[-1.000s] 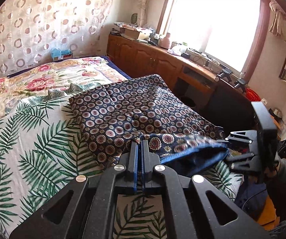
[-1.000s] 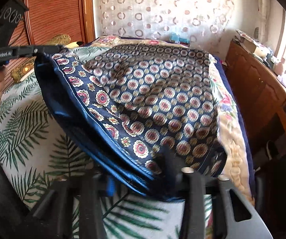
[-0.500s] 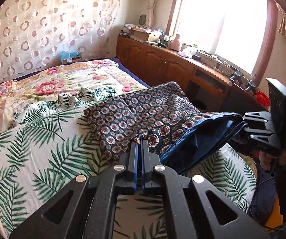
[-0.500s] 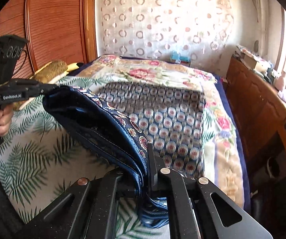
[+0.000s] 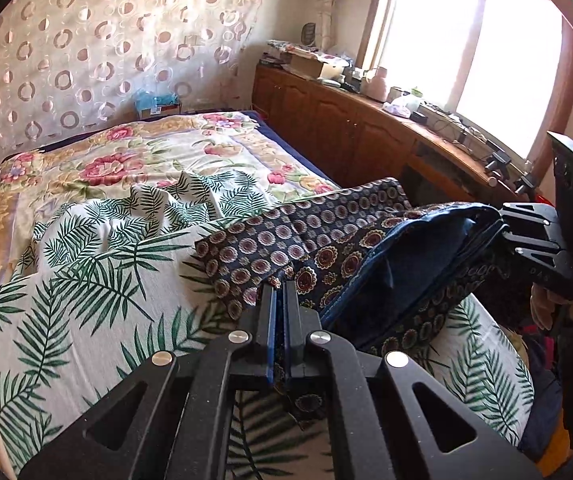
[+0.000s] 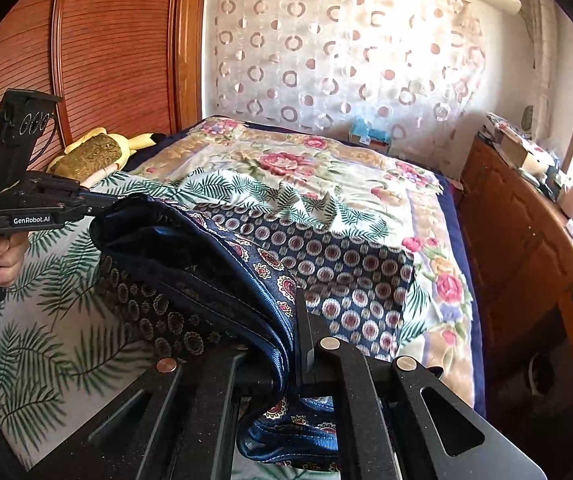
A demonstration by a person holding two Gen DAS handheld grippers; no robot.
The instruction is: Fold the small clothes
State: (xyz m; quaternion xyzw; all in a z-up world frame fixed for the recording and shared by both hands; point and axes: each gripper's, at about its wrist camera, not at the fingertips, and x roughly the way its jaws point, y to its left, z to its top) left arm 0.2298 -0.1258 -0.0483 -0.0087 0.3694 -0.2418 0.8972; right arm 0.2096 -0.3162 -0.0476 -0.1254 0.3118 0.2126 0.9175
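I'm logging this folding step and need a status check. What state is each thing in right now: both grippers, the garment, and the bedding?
left gripper: shut on the patterned garment's edge.
right gripper: shut on the opposite end of that edge.
patterned garment: near edge lifted and held between the grippers, far part lying flat on the bed.
palm-leaf sheet: spread out, rumpled near the floral blanket.
floral blanket: spread flat.

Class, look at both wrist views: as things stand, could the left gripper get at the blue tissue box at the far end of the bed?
Probably not yet. The left gripper has its jaws shut on the patterned navy garment, which the right gripper also holds. The tissue box sits beyond the bed's far end, so it would have to let go first.
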